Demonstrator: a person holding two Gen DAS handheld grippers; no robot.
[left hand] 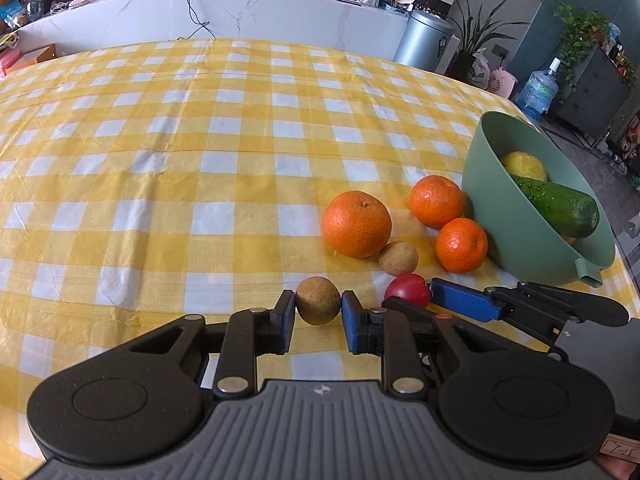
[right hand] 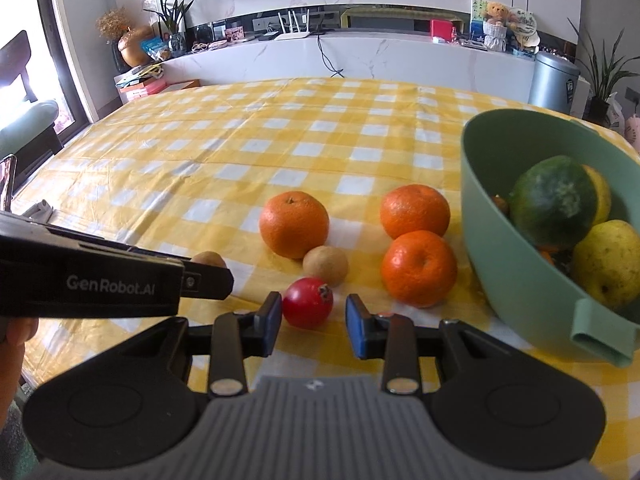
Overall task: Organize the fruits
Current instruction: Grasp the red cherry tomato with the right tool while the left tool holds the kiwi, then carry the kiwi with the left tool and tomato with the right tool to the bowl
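My left gripper (left hand: 318, 309) is shut on a small brown round fruit (left hand: 318, 300) low over the yellow checked tablecloth (left hand: 200, 200); the right wrist view shows only the top of that brown fruit (right hand: 208, 259). My right gripper (right hand: 312, 318) stands open around a small red fruit (right hand: 307, 303): the left pad touches it and a gap shows at the right pad. Its blue finger (left hand: 460, 304) lies beside the red fruit (left hand: 408, 290). Three oranges (right hand: 294, 224) (right hand: 415, 210) (right hand: 419, 268) and a second brown fruit (right hand: 325, 265) lie just beyond.
A green bowl (right hand: 516, 280) stands at the right near the table's edge, holding a cucumber (left hand: 560, 208) and yellow fruits (right hand: 606, 262). A hand (right hand: 16, 332) holds the left gripper at the left. The cloth stretches bare toward the far side.
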